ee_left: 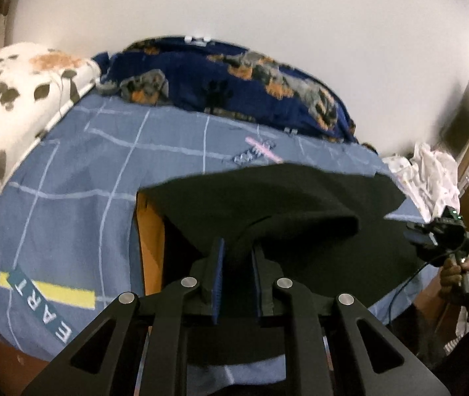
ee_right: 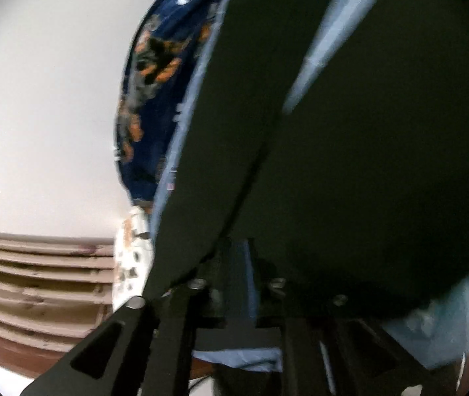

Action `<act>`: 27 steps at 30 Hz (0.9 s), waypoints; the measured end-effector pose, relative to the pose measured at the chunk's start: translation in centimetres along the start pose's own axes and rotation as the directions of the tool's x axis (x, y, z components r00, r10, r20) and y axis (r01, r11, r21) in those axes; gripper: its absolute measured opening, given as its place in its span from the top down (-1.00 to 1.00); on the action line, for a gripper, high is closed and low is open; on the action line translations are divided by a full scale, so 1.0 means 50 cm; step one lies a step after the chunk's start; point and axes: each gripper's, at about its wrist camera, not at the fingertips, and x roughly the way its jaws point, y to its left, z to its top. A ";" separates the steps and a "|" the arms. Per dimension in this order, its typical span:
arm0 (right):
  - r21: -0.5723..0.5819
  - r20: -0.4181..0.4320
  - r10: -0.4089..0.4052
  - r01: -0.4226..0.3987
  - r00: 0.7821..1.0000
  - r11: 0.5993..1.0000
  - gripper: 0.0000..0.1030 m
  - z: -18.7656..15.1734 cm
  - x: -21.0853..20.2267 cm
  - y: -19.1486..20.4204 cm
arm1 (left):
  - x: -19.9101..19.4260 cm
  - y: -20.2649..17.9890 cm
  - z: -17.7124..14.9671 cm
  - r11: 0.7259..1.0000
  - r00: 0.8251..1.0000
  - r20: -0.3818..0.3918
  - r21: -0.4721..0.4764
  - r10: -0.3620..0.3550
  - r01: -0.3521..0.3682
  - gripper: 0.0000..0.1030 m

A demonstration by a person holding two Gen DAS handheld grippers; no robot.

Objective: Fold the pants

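Black pants point(ee_left: 300, 198) lie on a bed with a blue checked sheet point(ee_left: 79, 178). My left gripper point(ee_left: 237, 247) is shut on a raised fold of the black cloth at the near edge, with the fold pinched between its blue pads. At the right of that view a hand point(ee_left: 462, 277) holds my right gripper point(ee_left: 432, 234) beside the pants' right side. The right wrist view is blurred, and black pants point(ee_right: 366, 132) fill most of it. The cloth drapes over my right gripper point(ee_right: 239, 250) and hides one finger, so how its jaws stand is unclear.
A dark blue patterned blanket point(ee_left: 234, 76) is bunched along the far edge against a white wall. A white floral pillow point(ee_left: 13, 99) lies far left, and crumpled white cloth point(ee_left: 432, 178) far right. An orange strip point(ee_left: 150, 241) shows beside the pants. A small pink item point(ee_left: 264, 148) lies behind them.
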 end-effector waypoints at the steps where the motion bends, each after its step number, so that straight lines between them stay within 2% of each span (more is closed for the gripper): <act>1: 0.003 0.003 0.005 -0.005 1.000 1.000 -0.06 0.005 0.013 0.009 | -0.004 -0.002 0.009 1.000 1.000 0.011 0.001 0.003 -0.003 0.70; 2: 0.003 -0.003 0.017 -0.017 1.000 1.000 -0.16 0.012 0.031 0.014 | -0.007 -0.003 0.017 1.000 1.000 0.019 0.000 0.001 -0.001 0.70; 8: 0.050 -0.058 0.016 -0.013 0.998 0.999 -0.17 0.021 0.119 0.016 | -0.008 0.005 0.059 1.000 0.999 0.043 -0.021 -0.001 0.002 0.70; 18: 0.067 0.011 0.009 -0.010 1.000 0.998 -0.15 0.070 0.156 0.032 | 0.002 0.022 0.053 0.998 0.999 0.038 -0.055 0.000 0.003 0.70; 19: 0.049 0.019 -0.002 0.002 1.000 0.999 -0.07 0.078 0.160 0.039 | 0.004 0.023 0.052 0.998 0.999 0.036 -0.056 0.003 -0.001 0.70; 20: 0.030 0.027 -0.018 0.017 0.999 0.999 0.29 0.081 0.160 0.043 | 0.003 0.024 0.051 0.998 0.999 0.035 -0.057 0.003 -0.001 0.70; 21: 0.006 0.034 -0.051 0.051 0.998 0.999 0.75 0.086 0.161 0.048 | 0.005 0.025 0.050 0.998 0.999 0.033 -0.057 0.004 -0.002 0.70; 23: -0.008 0.043 -0.066 0.066 0.997 0.998 0.86 0.087 0.155 0.048 | 0.007 0.027 0.048 0.999 1.000 0.029 -0.049 0.011 -0.010 0.69; 27: -0.106 0.095 -0.069 0.079 0.993 0.991 0.90 0.054 0.108 0.079 | 0.007 0.027 0.037 0.999 0.999 0.009 -0.019 0.034 -0.034 0.69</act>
